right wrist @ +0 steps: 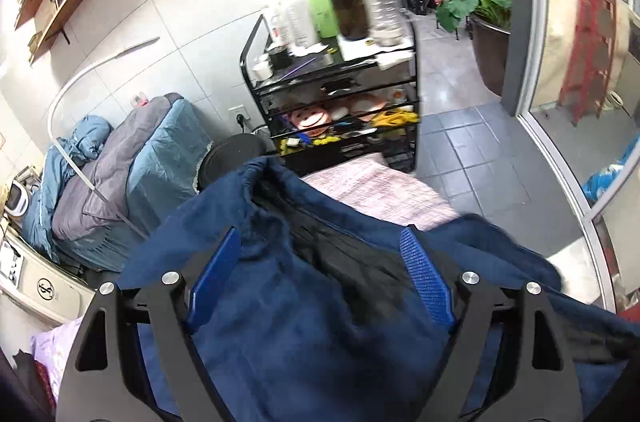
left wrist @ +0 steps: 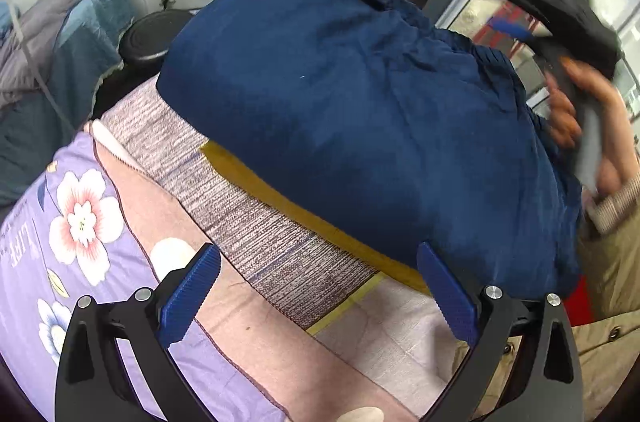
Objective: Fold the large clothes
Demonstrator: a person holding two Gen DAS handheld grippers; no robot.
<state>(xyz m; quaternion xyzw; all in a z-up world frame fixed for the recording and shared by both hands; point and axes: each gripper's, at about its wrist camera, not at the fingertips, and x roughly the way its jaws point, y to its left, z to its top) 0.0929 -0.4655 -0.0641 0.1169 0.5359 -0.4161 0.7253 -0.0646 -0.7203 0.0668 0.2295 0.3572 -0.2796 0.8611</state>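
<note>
Hovering with blades apart, the left tool is empty just short of the navy garment. The garment lies on the woven surface, long axis slanting away toward the black cart. The right tool gapes above soft, floppy cloth; its gathered hem looks grippable.

Both wrist cameras looked steeply down, close over the blue garment they shared; the right view also took in the far trolley.
</note>
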